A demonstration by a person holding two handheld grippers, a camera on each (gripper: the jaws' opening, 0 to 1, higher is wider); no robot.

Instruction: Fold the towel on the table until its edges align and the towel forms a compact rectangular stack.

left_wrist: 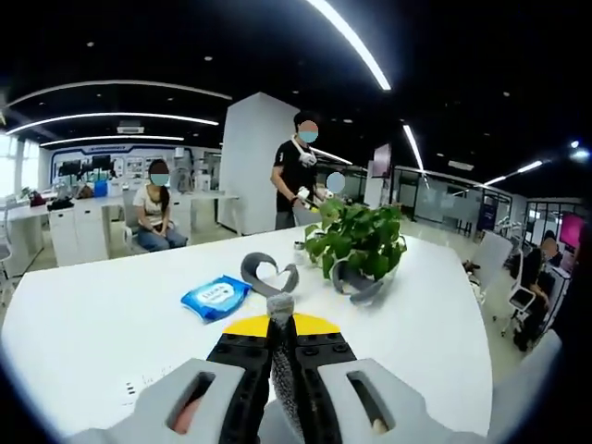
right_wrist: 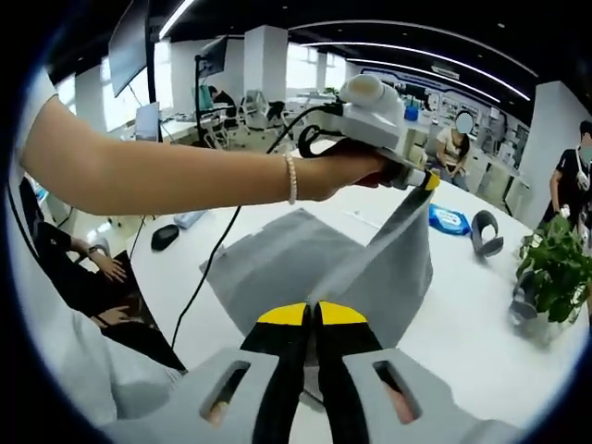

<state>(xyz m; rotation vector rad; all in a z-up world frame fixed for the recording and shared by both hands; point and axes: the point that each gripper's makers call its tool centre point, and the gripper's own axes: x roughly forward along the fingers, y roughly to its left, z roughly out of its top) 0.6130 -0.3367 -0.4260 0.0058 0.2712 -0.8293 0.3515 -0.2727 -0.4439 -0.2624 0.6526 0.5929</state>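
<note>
in the left gripper view, the left gripper (left_wrist: 280,326) is seen with its two jaws pressed together on a bit of the grey towel (left_wrist: 280,307), which is pinched between the tips and sticks up a little above them. past it, the white table (left_wrist: 102,324) is seen with a blue packet of wipes (left_wrist: 215,297), a grey curved band (left_wrist: 269,274) and a green plant (left_wrist: 358,239) on it, all well apart from the gripper. in the right gripper view, the right gripper (right_wrist: 312,316) is seen with its jaws pressed together too, and the near edge of the towel (right_wrist: 305,259) is at the tips, so it is judged to be pinched there, though the hold itself is hidden under the jaws. the other gripper (right_wrist: 421,180) is held up high in a hand (right_wrist: 338,171), and a corner of the towel is lifted by it while the rest is spread on the table (right_wrist: 462,324). a few things could go wrong from here. the lifted corner could be dropped if the pinch is small, and then the fold would be lost. the edges could be laid crooked if the two corners are not brought over evenly. the black cable (right_wrist: 208,268) hanging from the raised gripper could be caught under the fold.
</note>
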